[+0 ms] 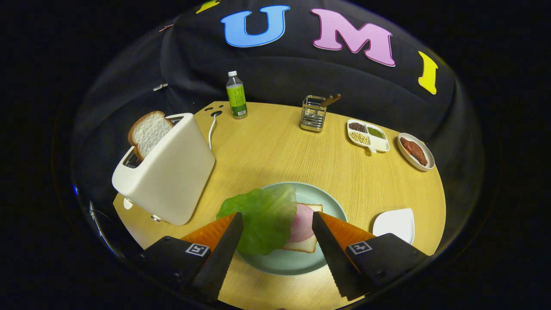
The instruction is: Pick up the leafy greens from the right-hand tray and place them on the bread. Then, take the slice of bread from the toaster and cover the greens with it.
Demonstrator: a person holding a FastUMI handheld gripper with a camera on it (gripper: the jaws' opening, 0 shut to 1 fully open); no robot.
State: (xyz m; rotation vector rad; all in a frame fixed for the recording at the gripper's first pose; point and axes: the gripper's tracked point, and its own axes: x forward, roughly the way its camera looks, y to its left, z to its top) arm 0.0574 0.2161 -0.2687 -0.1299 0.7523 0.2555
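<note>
The fingers (275, 241) stand wide apart and grip nothing; the greens (262, 217) lie between them, nearer the left finger, draped over the ham (302, 224) and bread (306, 243) on the plate (280, 262), their long axis running from the fingers outward. The leaf looks released, so I judge the next step is the toast (148, 131), which stands upright in the toaster (165, 172) ahead and to the left, just beside the left finger. Bare counter (275, 146) lies beyond; the empty tray (396, 224) sits just right of the right finger.
</note>
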